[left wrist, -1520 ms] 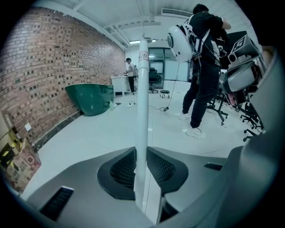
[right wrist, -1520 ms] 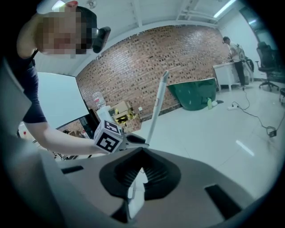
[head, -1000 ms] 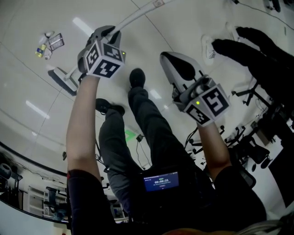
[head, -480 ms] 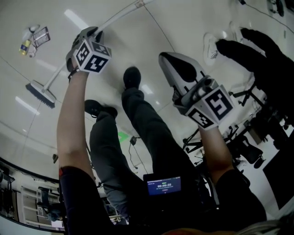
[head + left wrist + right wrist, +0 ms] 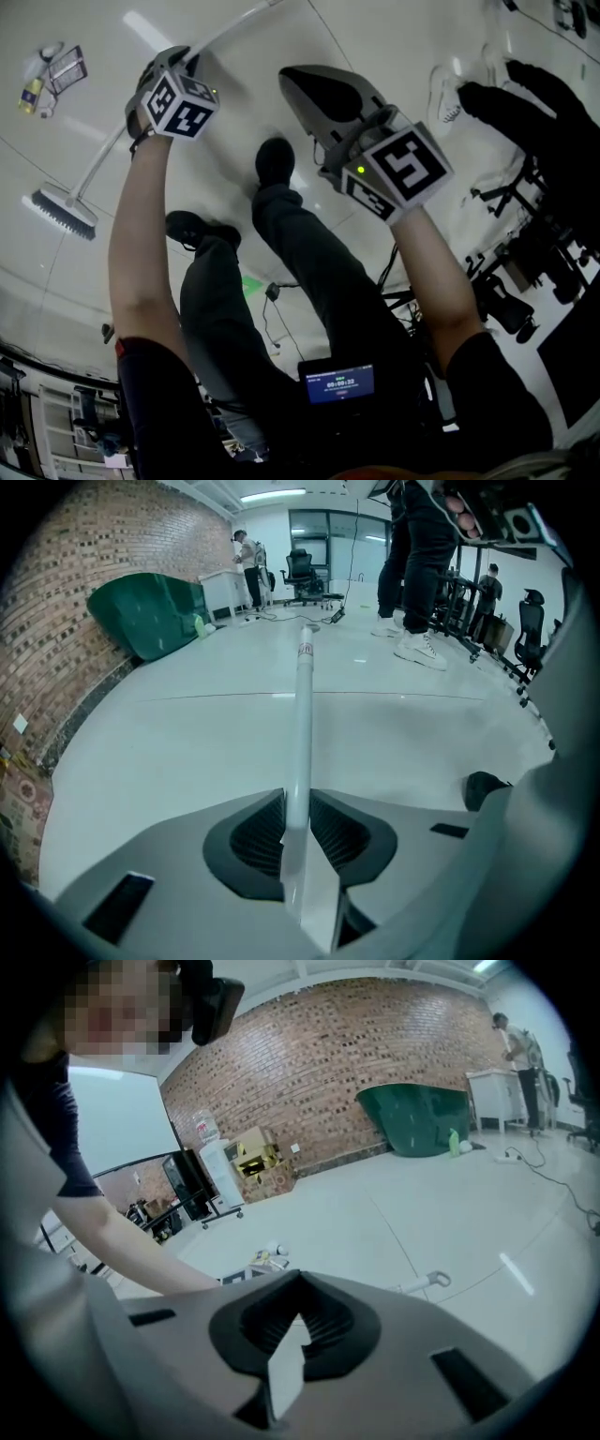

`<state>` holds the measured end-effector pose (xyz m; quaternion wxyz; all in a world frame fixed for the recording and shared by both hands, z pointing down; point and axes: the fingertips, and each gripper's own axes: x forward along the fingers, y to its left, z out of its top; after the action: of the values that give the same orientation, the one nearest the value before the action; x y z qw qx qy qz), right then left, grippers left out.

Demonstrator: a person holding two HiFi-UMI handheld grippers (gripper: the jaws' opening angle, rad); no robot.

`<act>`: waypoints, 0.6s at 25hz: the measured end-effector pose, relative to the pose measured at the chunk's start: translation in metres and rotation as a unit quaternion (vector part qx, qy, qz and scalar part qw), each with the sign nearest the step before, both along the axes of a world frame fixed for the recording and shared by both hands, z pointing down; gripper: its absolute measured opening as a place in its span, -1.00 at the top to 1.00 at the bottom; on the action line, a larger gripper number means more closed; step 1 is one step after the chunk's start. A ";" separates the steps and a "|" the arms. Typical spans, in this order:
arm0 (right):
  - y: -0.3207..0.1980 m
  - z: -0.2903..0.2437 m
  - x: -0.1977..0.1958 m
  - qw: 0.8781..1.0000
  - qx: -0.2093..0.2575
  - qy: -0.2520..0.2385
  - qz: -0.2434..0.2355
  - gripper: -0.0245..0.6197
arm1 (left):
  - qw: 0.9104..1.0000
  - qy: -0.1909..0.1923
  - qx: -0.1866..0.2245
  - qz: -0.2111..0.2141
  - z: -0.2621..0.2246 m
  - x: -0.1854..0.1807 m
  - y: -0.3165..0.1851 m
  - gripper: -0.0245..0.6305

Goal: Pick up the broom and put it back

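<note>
While our left gripper (image 5: 187, 64) clamps the broom (image 5: 302, 696), its long white handle points straight ahead of the jaws, and the brush head (image 5: 61, 211) trails behind, low left. Our right gripper (image 5: 314, 89), closed and empty, is farther away.

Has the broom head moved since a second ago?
Yes. In the head view the broom head now sits farther below the bottle on the floor than before.
</note>
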<state>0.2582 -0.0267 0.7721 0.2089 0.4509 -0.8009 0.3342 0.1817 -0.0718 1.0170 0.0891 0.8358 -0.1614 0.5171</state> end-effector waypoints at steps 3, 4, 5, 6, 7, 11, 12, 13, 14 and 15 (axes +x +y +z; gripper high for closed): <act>-0.009 0.032 -0.014 0.999 0.002 0.024 -0.027 0.90 | 1.000 0.003 0.003 0.002 0.013 0.000 -0.003 0.66; -0.010 0.041 -0.018 0.999 0.002 0.029 -0.034 0.90 | 1.000 0.003 0.004 0.004 0.018 0.000 -0.003 0.66; -0.011 0.048 -0.021 0.999 0.000 0.033 -0.040 0.90 | 1.000 0.002 0.005 0.006 0.023 -0.001 -0.004 0.66; -0.011 0.053 -0.024 0.998 -0.004 0.034 -0.045 0.90 | 1.000 0.002 0.005 0.006 0.029 -0.001 -0.004 0.66; -0.011 0.057 -0.025 0.998 -0.007 0.034 -0.049 0.90 | 1.000 0.000 0.005 0.005 0.035 -0.002 -0.004 0.66; -0.004 0.070 -0.025 0.998 -0.021 0.036 -0.053 0.90 | 1.000 -0.004 -0.001 0.009 0.054 0.002 0.002 0.66; -0.002 0.074 -0.023 0.997 -0.026 0.039 -0.054 0.90 | 1.000 -0.004 0.000 0.012 0.058 0.003 0.003 0.66; 0.000 0.078 -0.022 0.997 -0.029 0.040 -0.053 0.90 | 1.000 -0.003 0.002 0.013 0.061 0.003 0.003 0.66; 0.001 0.081 -0.021 0.997 -0.031 0.041 -0.052 0.90 | 1.000 -0.003 0.002 0.013 0.065 0.003 0.002 0.66; 0.002 0.084 -0.020 0.997 -0.033 0.040 -0.051 0.90 | 1.000 -0.003 0.001 0.013 0.068 0.003 0.001 0.66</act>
<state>0.2380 -0.0251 0.8565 0.2726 0.4157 -0.8020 0.3312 0.1846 -0.0704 1.0851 0.0813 0.8363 -0.1512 0.5207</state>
